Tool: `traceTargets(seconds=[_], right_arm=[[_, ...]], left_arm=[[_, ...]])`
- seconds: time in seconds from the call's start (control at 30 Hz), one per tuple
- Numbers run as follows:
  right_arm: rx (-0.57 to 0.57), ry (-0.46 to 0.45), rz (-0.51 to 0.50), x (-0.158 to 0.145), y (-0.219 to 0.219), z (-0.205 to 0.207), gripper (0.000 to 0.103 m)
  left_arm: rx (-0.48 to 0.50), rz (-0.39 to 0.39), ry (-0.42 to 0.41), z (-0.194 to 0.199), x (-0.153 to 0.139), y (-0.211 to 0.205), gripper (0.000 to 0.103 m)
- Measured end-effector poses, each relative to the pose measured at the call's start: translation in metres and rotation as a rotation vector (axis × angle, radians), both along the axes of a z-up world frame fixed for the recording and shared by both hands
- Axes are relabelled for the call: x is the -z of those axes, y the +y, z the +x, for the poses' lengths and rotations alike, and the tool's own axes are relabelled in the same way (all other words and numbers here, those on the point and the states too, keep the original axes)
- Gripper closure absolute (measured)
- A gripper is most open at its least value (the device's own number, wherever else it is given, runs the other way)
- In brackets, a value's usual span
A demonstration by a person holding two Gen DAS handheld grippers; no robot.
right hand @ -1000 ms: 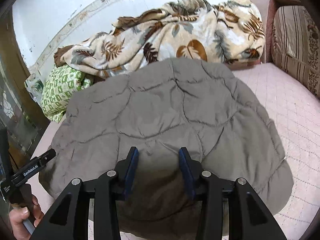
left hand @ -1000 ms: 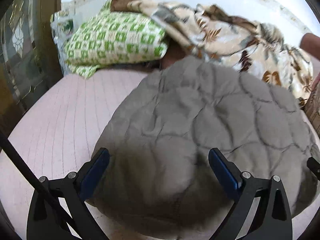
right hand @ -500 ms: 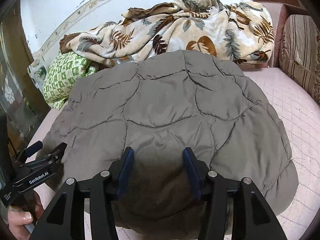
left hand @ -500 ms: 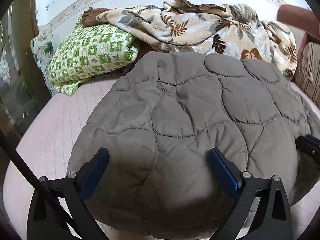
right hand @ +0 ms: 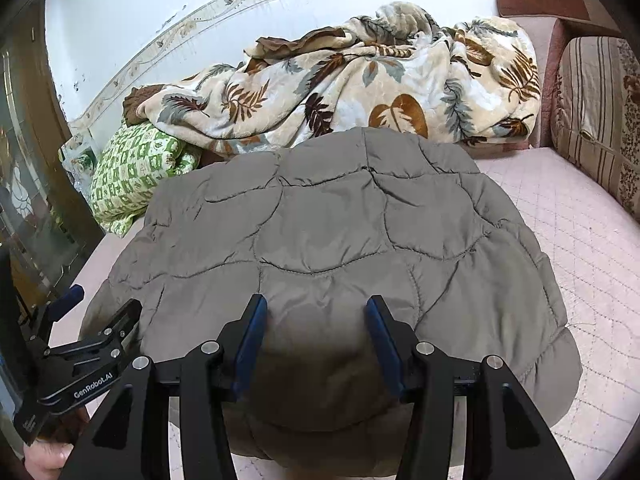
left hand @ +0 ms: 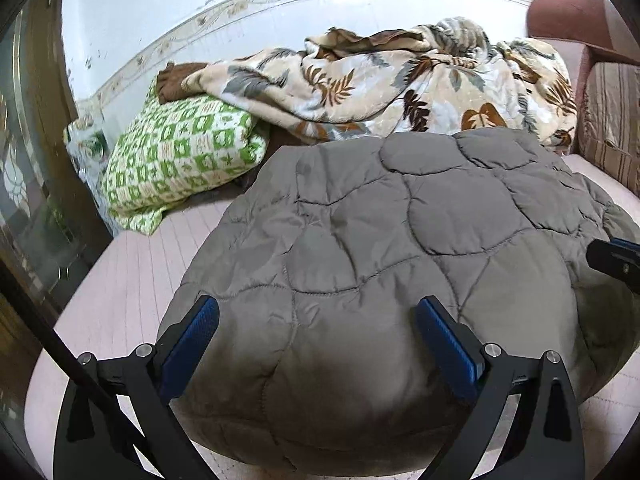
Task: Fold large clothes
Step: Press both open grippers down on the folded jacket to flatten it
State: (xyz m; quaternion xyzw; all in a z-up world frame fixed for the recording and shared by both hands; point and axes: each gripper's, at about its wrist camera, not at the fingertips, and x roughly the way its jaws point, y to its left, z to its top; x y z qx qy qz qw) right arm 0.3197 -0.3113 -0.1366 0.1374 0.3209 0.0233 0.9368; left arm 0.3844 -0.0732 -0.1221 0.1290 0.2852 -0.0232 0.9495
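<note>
A large grey quilted jacket [left hand: 380, 248] lies folded in a rounded heap on the pink quilted bed [left hand: 132, 280]; it also fills the middle of the right wrist view [right hand: 332, 240]. My left gripper [left hand: 318, 320] is open wide, its blue pads above the jacket's near edge, holding nothing. My right gripper [right hand: 316, 320] is open, narrower, over the jacket's near edge, empty. The left gripper shows at the left in the right wrist view [right hand: 100, 312]. The right gripper's tip shows at the right edge of the left wrist view [left hand: 616, 258].
A leaf-print blanket [right hand: 360, 80] is heaped along the wall behind the jacket. A green checked pillow [left hand: 180, 160] lies at the back left. A striped cushion [right hand: 592, 120] and brown headboard [right hand: 528, 0] stand at the right. A dark glass door [left hand: 32, 160] is on the left.
Both grippers have pulled back and up from the jacket, so more of the bed and wall shows. The right gripper has opened a little wider. The jacket lies still.
</note>
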Motion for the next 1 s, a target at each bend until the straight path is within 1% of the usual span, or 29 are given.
traceTargets(seconds=[0.17, 0.27, 0.7, 0.9, 1.0], right_arm=[[0.003, 0.017, -0.003, 0.004, 0.000, 0.003, 0.047], [0.000, 0.040, 0.014, 0.010, -0.002, 0.006, 0.047], [-0.002, 0.048, 0.026, 0.013, -0.005, 0.007, 0.045], [0.025, 0.024, 0.040, 0.008, -0.011, 0.003, 0.045], [0.034, 0.028, 0.040, 0.008, -0.013, 0.003, 0.045]], left_arm=[[0.015, 0.041, -0.016, -0.003, 0.002, -0.008, 0.004], [0.020, 0.055, -0.013, -0.002, 0.004, -0.010, 0.004], [0.020, 0.059, -0.007, -0.001, 0.006, -0.011, 0.004], [0.020, 0.060, -0.007, -0.001, 0.006, -0.011, 0.004], [0.020, 0.061, -0.007, -0.001, 0.006, -0.010, 0.004]])
